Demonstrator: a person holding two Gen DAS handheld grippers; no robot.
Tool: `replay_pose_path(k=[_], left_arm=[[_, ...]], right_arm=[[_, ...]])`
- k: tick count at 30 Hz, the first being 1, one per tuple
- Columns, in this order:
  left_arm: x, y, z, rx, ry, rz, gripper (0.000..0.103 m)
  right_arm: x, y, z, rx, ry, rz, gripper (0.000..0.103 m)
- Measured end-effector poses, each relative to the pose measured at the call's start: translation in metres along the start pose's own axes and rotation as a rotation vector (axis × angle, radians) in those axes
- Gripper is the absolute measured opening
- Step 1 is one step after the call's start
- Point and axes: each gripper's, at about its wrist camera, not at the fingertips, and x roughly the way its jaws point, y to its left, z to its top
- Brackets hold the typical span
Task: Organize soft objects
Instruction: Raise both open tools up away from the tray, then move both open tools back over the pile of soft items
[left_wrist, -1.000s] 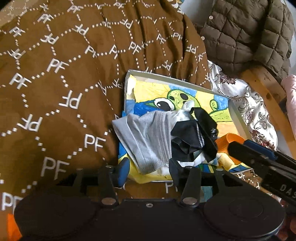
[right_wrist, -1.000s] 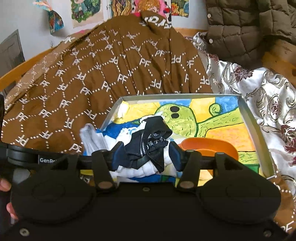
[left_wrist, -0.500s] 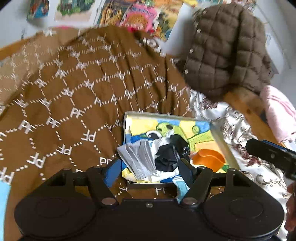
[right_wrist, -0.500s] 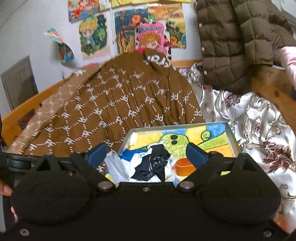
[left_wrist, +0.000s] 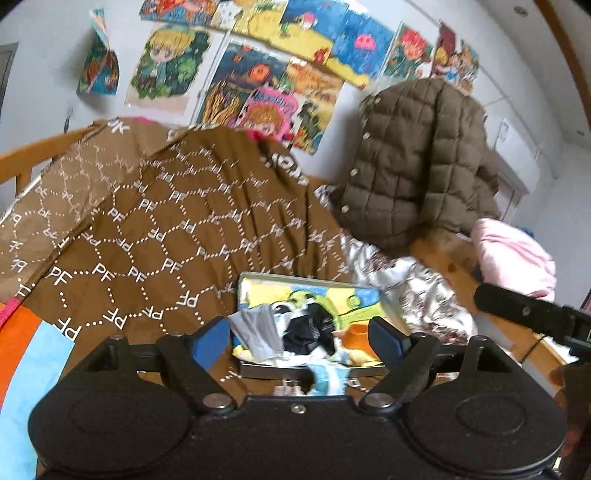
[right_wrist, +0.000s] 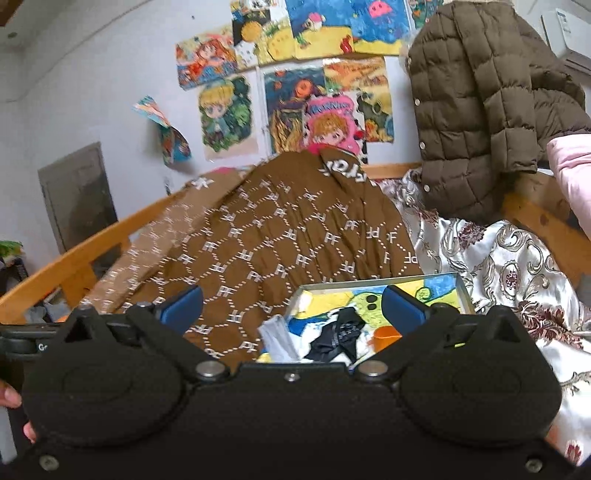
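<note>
A metal tray (left_wrist: 295, 277) (right_wrist: 466, 295) with a cartoon-painted bottom lies on the bed. In it sit a grey cloth (left_wrist: 258, 332) (right_wrist: 279, 338), a crumpled black garment (left_wrist: 310, 328) (right_wrist: 338, 334) and an orange bowl (left_wrist: 356, 338) (right_wrist: 386, 336). A light blue cloth (left_wrist: 328, 376) hangs over the tray's near rim. My left gripper (left_wrist: 298, 338) hovers back from and above the tray, its jaws opening with nothing between them. My right gripper (right_wrist: 293, 304) is likewise raised, its jaws opening wide and holding nothing.
A brown blanket (left_wrist: 166, 240) printed with "PF" covers the bed left of the tray. A floral satin cloth (right_wrist: 498, 258) lies to the right. A quilted brown jacket (left_wrist: 417, 166) and a pink cloth (left_wrist: 513, 258) hang over the wooden rail (right_wrist: 92, 251). Drawings (left_wrist: 258, 74) cover the wall.
Both grippers have drawn back and upward from the tray and spread their jaws much wider. The grey and black cloths stay lying in the tray.
</note>
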Motion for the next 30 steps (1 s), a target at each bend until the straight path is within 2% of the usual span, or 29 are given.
replay_pose_path(k=[3, 10, 17, 21, 30], left_arm=[[-0.024, -0.014, -0.007, 0.006, -0.026, -0.013, 0.09], [-0.08, -0.045, -0.027, 0.023, -0.079, -0.022, 0.094], [-0.136, -0.075, -0.051, 0.107, -0.143, 0.018, 0.098], [-0.161, -0.091, -0.07, 0.123, -0.157, 0.034, 0.099], [-0.182, -0.117, -0.113, 0.226, -0.138, 0.063, 0.1]], right_arm=[[-0.031, 0.007, -0.004, -0.004, -0.023, 0.011, 0.102], [-0.104, 0.015, -0.027, -0.002, -0.073, 0.005, 0.102], [-0.184, 0.018, -0.052, -0.041, -0.118, -0.02, 0.102], [-0.227, 0.018, -0.071, -0.057, -0.134, -0.034, 0.102], [-0.294, 0.01, -0.131, -0.032, -0.199, -0.189, 0.102]])
